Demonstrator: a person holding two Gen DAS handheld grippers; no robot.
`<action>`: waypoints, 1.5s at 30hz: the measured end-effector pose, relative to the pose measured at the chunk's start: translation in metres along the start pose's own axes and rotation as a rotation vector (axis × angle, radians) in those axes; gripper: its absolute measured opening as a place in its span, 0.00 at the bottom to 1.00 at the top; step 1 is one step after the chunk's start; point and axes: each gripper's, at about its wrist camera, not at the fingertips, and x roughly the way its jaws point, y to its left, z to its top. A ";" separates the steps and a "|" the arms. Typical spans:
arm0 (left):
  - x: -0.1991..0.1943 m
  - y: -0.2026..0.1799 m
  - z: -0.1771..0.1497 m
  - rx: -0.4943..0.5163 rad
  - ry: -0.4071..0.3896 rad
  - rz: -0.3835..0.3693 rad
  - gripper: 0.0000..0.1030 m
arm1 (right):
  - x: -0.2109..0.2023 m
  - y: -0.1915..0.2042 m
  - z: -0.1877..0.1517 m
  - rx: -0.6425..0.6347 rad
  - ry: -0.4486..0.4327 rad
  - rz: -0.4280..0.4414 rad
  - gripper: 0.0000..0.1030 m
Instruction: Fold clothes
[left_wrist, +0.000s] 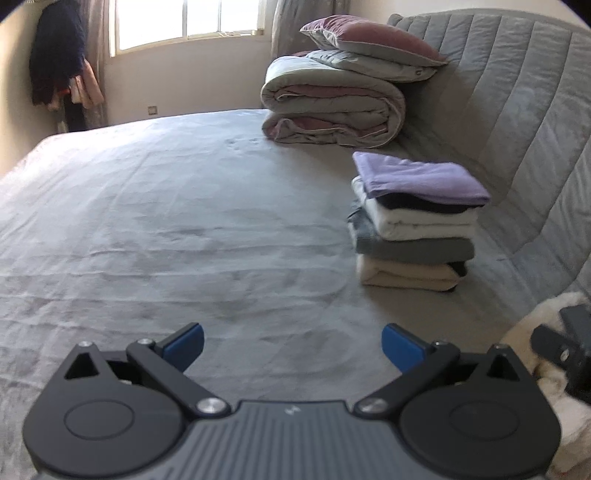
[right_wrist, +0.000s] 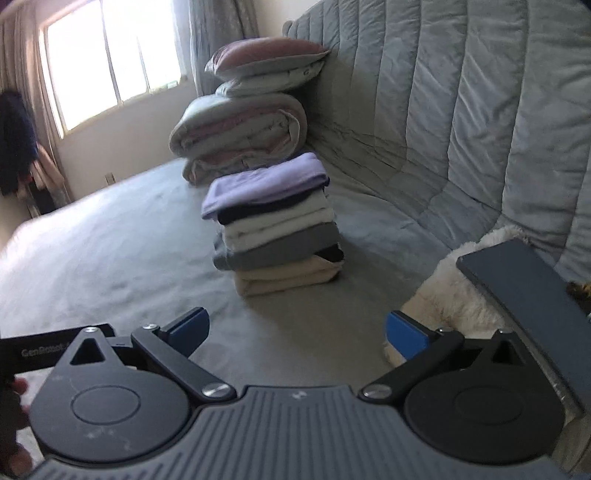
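Both my claws, left (left_wrist: 291, 345) and right (right_wrist: 295, 332), gape wide and empty over the bed (left_wrist: 166, 221). The fluffy white garment (right_wrist: 443, 295) lies by my right claw: soft, light, limp. I'd pinch an edge.

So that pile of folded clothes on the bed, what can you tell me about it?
The stack of folded clothes stands on the grey bed sheet, near the quilted grey headboard. A lilac piece lies on top, overhanging slightly; below come a thin dark layer, white pieces, a grey one, and a cream one at the bottom with something black tucked beside it. All look like soft fabric. The pile leans a little but stands free; neither gripper touches it.
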 end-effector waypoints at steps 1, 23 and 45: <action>-0.001 -0.001 -0.001 0.003 -0.005 0.000 0.99 | -0.002 0.000 0.001 -0.003 -0.008 -0.007 1.00; -0.018 -0.016 -0.014 0.081 -0.034 -0.037 0.99 | -0.028 -0.008 0.003 -0.011 -0.063 -0.050 1.00; -0.049 -0.002 -0.017 0.116 -0.055 -0.045 0.99 | -0.040 0.003 0.005 -0.067 -0.079 0.012 1.00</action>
